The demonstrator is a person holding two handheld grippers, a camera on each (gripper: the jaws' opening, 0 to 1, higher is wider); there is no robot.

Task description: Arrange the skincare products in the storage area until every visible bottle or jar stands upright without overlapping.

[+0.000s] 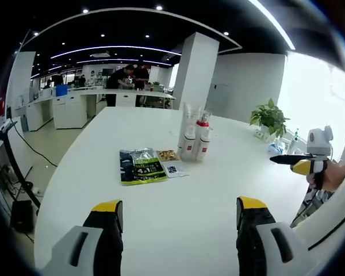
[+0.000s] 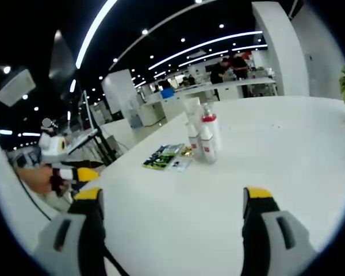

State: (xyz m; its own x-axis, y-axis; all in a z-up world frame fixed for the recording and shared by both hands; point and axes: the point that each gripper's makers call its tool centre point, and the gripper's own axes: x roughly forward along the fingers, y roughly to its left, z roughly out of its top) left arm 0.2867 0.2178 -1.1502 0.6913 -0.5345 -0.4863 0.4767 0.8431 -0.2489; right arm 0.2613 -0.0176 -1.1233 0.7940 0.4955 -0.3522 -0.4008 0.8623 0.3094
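Three skincare bottles [image 1: 195,141] stand upright in a tight cluster near the middle of the white table [image 1: 161,230]; they are white with red labels, and one has a red collar. In the right gripper view the same bottles [image 2: 207,137] stand ahead, well beyond the jaws. My left gripper [image 1: 179,215] is open and holds nothing, low over the table's near part. My right gripper [image 2: 172,201] is also open and holds nothing. The right gripper [image 1: 299,164] also appears at the table's right edge, held by a hand; the left gripper [image 2: 75,172] likewise at the left.
A green-and-black sachet pack [image 1: 141,167] and two small packets [image 1: 169,162] lie flat just left of the bottles, seen too as the sachets [image 2: 164,155]. A potted plant [image 1: 270,118] stands at the far right edge. People work at a counter [image 1: 126,80] behind.
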